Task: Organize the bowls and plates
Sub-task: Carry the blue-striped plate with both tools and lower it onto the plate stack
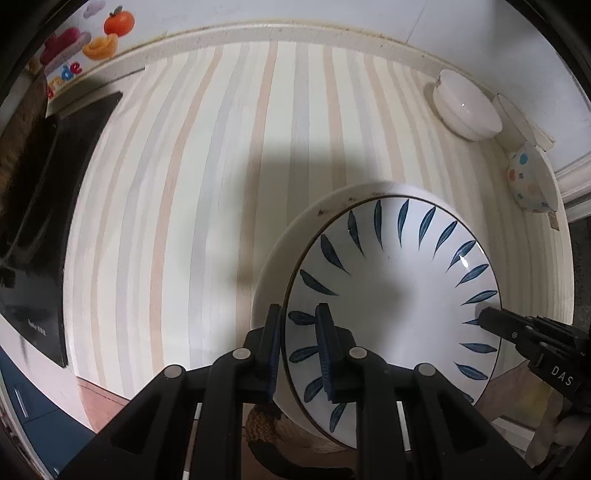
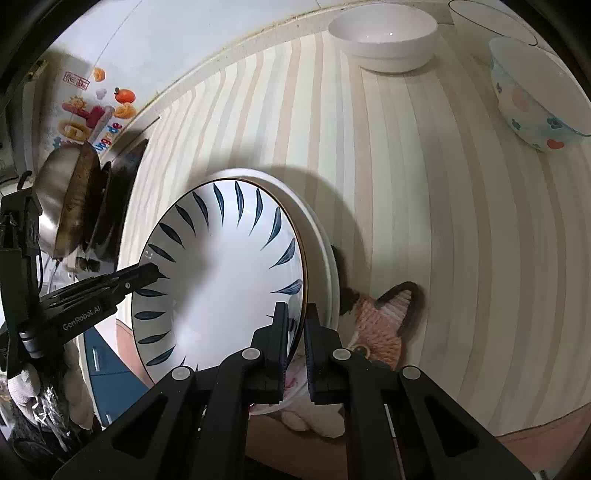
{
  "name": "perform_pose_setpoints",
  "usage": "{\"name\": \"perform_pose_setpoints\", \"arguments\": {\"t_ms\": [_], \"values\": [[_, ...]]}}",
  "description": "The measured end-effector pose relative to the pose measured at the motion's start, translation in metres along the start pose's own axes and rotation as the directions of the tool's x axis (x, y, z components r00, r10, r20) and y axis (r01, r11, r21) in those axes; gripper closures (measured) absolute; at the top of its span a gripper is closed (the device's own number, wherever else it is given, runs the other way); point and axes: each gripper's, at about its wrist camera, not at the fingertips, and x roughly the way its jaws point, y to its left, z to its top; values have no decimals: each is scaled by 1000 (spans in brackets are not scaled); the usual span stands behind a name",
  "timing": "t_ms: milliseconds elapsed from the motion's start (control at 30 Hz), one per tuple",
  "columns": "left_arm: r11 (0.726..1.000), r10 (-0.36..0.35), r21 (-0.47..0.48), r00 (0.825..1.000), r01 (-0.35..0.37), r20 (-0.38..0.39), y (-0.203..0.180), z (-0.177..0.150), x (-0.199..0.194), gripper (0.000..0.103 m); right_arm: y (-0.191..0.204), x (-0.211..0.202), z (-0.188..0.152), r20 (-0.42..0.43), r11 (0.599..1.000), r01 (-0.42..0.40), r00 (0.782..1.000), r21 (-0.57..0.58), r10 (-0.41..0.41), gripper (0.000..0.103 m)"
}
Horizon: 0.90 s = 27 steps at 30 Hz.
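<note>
A large white bowl with blue leaf marks (image 1: 399,295) is held in the air above the striped table, near its front edge. My left gripper (image 1: 299,350) is shut on the bowl's near left rim. My right gripper (image 2: 295,343) is shut on the bowl's (image 2: 221,280) opposite rim and shows in the left wrist view (image 1: 487,317) at the right. A plain white bowl (image 1: 467,107) and a spotted bowl (image 1: 532,181) stand at the table's back right; they also show in the right wrist view, white bowl (image 2: 384,37) and spotted bowl (image 2: 535,96).
A black cooktop (image 1: 40,221) with a steel pan (image 2: 66,199) stands at the left. A glass rim (image 2: 491,14) sits behind the spotted bowl. A knitted cat-face item (image 2: 380,325) lies at the table's front edge under the held bowl. A wall runs along the back.
</note>
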Motion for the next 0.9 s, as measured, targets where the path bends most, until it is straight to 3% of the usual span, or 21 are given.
{"name": "perform_pose_setpoints", "arguments": {"t_ms": [433, 733, 900], "values": [[1000, 5, -11, 1000, -5, -25, 2, -5, 13, 87, 2, 8, 7, -6, 999, 30, 1000, -21, -31, 93], [997, -51, -52, 997, 48, -58, 11, -4, 14, 85, 8, 7, 6, 0, 996, 61, 998, 70, -61, 88], [996, -51, -71, 998, 47, -49, 19, -2, 5, 85, 14, 3, 3, 7, 992, 91, 996, 92, -92, 81]]}}
